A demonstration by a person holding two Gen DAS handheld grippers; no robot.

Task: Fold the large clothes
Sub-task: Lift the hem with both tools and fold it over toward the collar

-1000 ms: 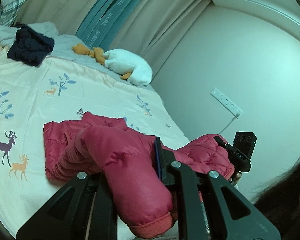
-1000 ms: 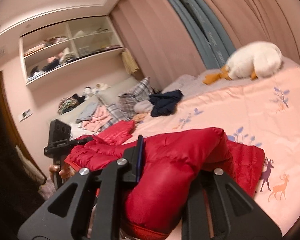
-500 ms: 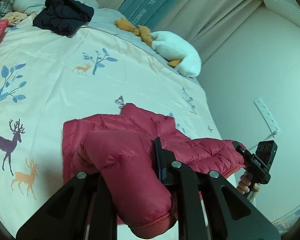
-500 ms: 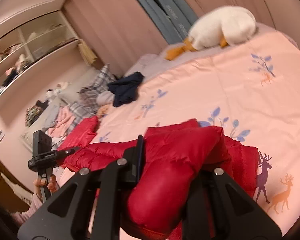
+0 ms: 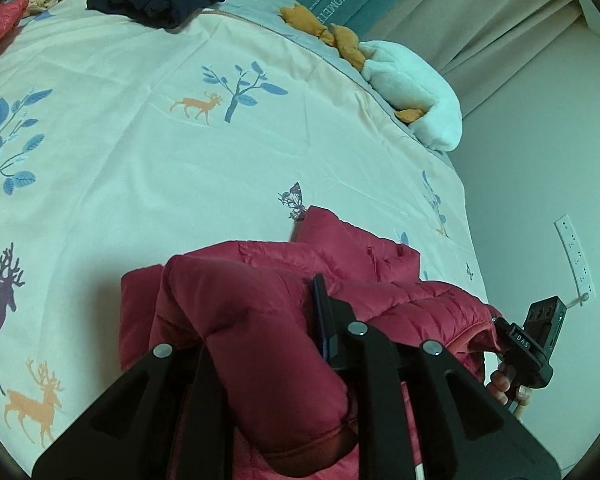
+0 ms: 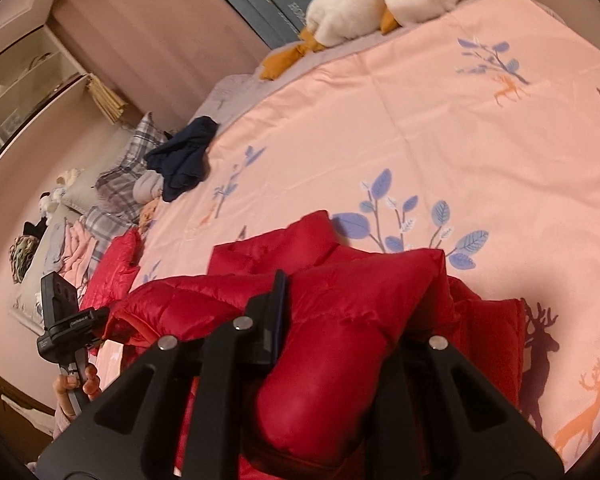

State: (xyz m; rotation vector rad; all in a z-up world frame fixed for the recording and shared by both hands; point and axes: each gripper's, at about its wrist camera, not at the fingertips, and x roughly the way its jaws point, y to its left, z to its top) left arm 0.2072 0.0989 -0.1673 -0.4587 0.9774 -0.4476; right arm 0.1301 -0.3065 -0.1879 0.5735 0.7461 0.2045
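Both claws have come down toward the bed (image 5: pixel 148 148), each clamped on a puffy sleeve of the red quilted jacket (image 5: pixel 380 280): left claw (image 5: pixel 260 344), its jaws easing slightly, and right claw (image 6: pixel 340 332). Jacket drapes onto the smooth deer-print sheet.

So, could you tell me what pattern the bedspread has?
Pale bedspread printed with deer, blue leafy branches and butterflies; clearest in the left wrist view.
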